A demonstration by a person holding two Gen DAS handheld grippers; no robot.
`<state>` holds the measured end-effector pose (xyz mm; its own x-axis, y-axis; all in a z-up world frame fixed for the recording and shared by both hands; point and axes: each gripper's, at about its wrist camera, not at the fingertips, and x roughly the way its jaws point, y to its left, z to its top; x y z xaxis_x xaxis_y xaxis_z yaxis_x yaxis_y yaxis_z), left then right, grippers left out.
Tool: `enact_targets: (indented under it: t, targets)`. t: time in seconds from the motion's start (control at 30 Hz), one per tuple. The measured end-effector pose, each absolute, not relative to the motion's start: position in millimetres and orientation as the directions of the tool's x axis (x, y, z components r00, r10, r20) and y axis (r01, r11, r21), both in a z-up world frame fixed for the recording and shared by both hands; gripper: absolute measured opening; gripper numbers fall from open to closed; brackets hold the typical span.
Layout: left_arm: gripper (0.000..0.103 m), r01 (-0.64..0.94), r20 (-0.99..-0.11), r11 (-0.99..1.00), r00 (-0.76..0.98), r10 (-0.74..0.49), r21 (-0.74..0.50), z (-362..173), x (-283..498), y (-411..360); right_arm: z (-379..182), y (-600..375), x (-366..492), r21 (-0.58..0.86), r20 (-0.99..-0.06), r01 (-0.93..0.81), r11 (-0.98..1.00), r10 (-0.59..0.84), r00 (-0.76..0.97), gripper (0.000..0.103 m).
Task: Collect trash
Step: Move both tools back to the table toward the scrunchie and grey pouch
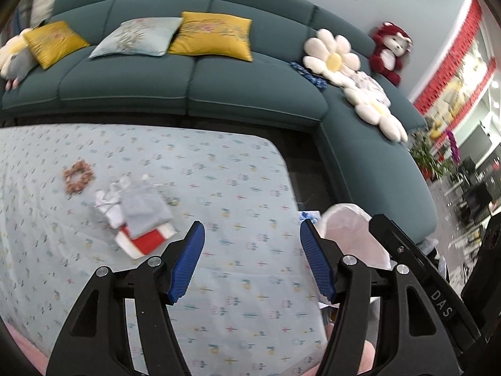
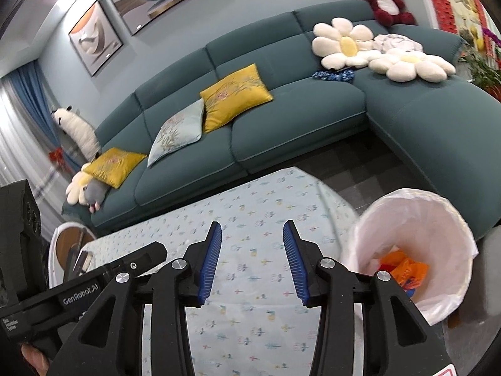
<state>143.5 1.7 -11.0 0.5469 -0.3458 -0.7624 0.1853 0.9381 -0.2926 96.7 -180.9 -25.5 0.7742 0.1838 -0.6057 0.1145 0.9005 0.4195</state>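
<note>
Orange wrappers (image 2: pixel 404 269) already lie in the lined bin (image 2: pixel 451 219) beside my worktop (image 2: pixel 250 269); my right hand-held gripper (image 2: pixel 252 244) and left hand-held gripper (image 1: pixel 252 250) gape wide and empty, ready for the litter pile (image 1: pixel 137 219).

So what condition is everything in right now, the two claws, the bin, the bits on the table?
Left gripper: open, empty, above the table.
Right gripper: open, empty.
White-lined round trash bin: upright, holding orange wrappers.
Red and white packet under grey paper: lying on the floral tablecloth, uncollected.
Small brown ring-shaped scrunchie: lying flat.
</note>
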Motion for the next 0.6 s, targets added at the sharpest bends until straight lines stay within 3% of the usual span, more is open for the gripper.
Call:
enact_targets:
  t: [0.6]
  targets:
    - [0.072,-0.104,-0.804,0.947,0.561,-0.198,-0.305,-55.9,179.2,160.3,-69.0,-60.4,154.4,0.388,-0.696,-0.017,0.922,0.305,0.650,0.047]
